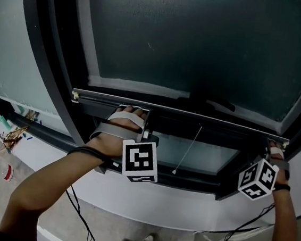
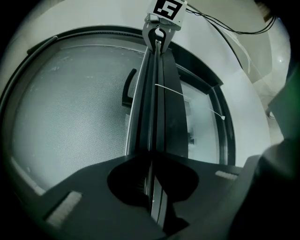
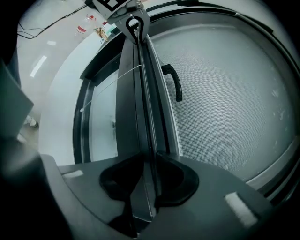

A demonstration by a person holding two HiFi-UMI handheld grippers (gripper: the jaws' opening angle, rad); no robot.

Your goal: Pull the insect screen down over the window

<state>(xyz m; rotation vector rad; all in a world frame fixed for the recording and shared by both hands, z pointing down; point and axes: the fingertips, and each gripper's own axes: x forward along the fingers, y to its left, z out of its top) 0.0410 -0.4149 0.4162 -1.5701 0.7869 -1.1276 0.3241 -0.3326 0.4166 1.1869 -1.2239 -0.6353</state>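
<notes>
Left gripper (image 2: 152,187): clenched, we record, on the lower edge of the pull bar (image 1: 194,115), a little inboard of its left end; the thin edge sits pinched between the pads.

Right gripper (image 3: 147,187): likewise closed on the same bar, at its far right end, with the edge caught between its jaws.

Pull bar: dark rail finishing the bottom of the insect screen (image 1: 201,42). Its long axis lies level across the window and runs straight from one gripper to the other, so each gripper view looks down its length to the opposite gripper.

Insect screen: grey mesh, drawn over the upper part of the window. We note a strip of uncovered glass (image 1: 216,153) between the bar and the bottom frame (image 1: 197,182).

Pull cord (image 1: 187,149): hangs from the bar's middle, untouched.

Direction of travel, in our judgement: the bottom frame lies below the bar and toward the person, so the pull goes square to the bar's length. Neither hand is nearer; both hold it. We judge that the ends must descend together, lest the bar cock in its side tracks.
</notes>
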